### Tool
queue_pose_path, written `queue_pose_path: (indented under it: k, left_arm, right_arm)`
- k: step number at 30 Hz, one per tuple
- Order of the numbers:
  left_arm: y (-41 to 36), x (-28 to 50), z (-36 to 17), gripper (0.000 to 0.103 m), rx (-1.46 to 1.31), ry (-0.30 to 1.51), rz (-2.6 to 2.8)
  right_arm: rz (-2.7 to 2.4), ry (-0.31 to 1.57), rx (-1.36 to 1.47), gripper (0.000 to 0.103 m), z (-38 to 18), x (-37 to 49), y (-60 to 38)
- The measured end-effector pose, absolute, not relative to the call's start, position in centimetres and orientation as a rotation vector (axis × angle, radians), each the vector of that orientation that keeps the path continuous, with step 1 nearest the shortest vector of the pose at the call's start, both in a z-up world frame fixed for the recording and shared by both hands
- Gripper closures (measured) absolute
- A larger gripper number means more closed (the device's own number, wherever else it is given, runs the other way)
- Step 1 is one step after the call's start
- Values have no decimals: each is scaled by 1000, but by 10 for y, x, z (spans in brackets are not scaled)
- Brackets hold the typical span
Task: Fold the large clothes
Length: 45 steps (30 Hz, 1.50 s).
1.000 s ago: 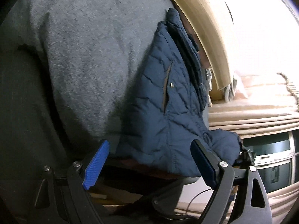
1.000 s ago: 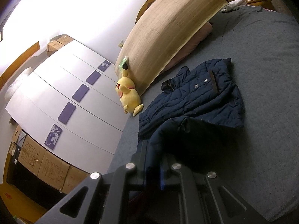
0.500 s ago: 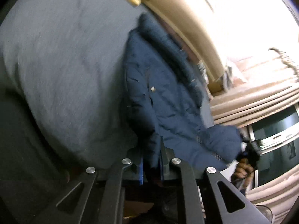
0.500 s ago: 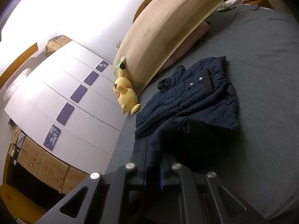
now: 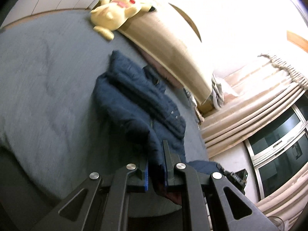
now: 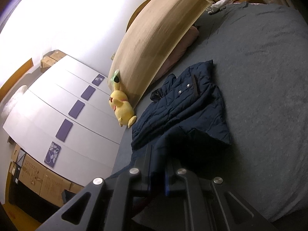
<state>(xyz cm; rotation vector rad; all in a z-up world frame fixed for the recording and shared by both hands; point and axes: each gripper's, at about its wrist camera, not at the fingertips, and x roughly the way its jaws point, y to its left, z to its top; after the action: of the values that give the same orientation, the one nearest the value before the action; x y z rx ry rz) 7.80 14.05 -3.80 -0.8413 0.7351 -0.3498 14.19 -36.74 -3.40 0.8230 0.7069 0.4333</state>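
Note:
A navy quilted jacket (image 5: 138, 100) lies on a grey bed (image 5: 48, 88), collar toward the headboard; it also shows in the right wrist view (image 6: 184, 107). My left gripper (image 5: 156, 165) is shut on the jacket's near hem and lifts that edge. My right gripper (image 6: 158, 171) is shut on another part of the near hem, also raised off the bed (image 6: 269, 96). The lifted fabric hides the pads of both grippers.
A yellow plush toy (image 5: 117, 5) sits by the woven tan headboard (image 5: 169, 44); it also shows in the right wrist view (image 6: 122, 109). White wardrobe doors (image 6: 63, 104) stand beyond the bed. Curtains (image 5: 259, 104) and a window (image 5: 279, 138) are at right.
My left gripper closed from open onto the jacket hem and lifted it. My right gripper stayed shut on the hem and drew back slightly.

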Motion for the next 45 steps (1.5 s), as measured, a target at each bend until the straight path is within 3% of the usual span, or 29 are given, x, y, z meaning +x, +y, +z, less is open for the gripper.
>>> queue_pose_path:
  k: [21, 45]
  left_arm:
    - [124, 142, 6, 92, -703, 631, -166]
    - [112, 183, 24, 92, -598, 633, -36]
  right_arm:
    - [330, 666, 726, 94, -3, 199, -355]
    - [257, 663, 592, 94, 27, 247, -333]
